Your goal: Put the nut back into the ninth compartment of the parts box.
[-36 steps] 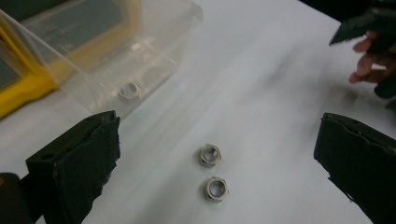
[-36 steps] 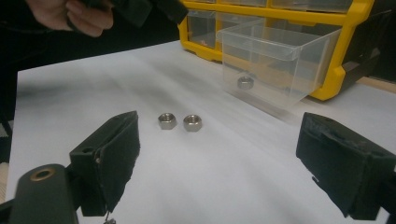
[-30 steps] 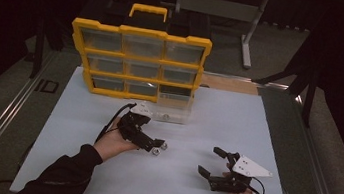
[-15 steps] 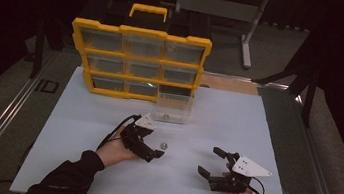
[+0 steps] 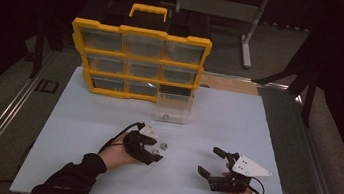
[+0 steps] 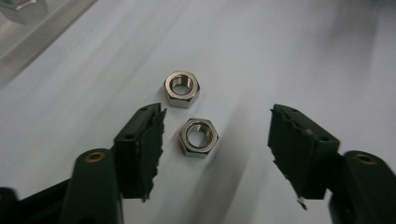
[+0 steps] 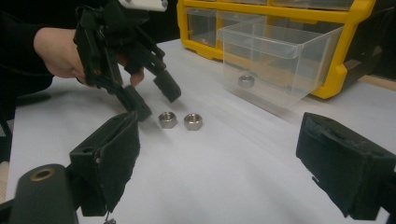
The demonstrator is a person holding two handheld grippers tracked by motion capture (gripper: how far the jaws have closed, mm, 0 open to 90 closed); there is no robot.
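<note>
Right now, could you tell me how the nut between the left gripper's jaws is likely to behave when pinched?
The nearer nut looks like polished steel, so probably hard and a bit slippery. It lies flat, so it should slide rather than roll. The left gripper has been closing around it without touching; the second nut sits close and might get nudged.

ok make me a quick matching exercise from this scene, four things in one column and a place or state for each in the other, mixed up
Things
1. nearer nut
2. third nut
3. right gripper
4. organiser

Places or states
A. yellow frame, at the table's far side
B. inside the clear drawer pulled out onto the table
C. on the white table, between the left gripper's jaws, untouched
D. open, holding nothing

Pairs: 1-C, 2-B, 3-D, 4-A
</note>
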